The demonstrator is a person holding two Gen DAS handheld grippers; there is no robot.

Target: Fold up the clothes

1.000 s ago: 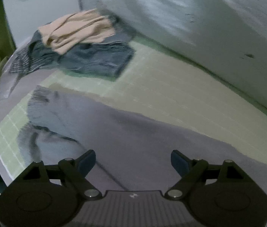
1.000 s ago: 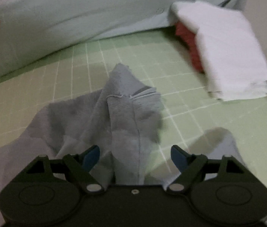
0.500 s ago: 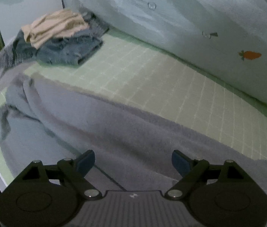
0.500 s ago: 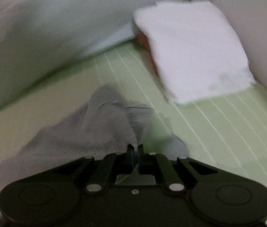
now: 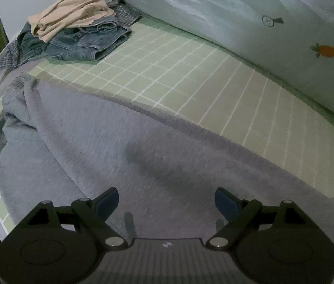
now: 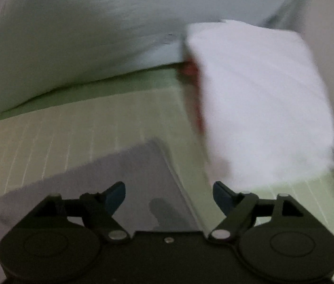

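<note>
A grey garment lies spread across the green grid mat, bunched at its left end. My left gripper is open and empty just above its near part. In the right wrist view the garment's right end lies flat with a straight edge. My right gripper is open and empty above that end.
A pile of jeans, a beige garment and a checked cloth sits at the mat's far left. A folded white stack over something red lies at the far right. A pale blue bedcover with carrot prints rises behind the mat.
My right gripper shut on the grey garment's bunched end, pulled it out flat to the right, then opened and let go. The left gripper stayed open and shifted right over the garment.
</note>
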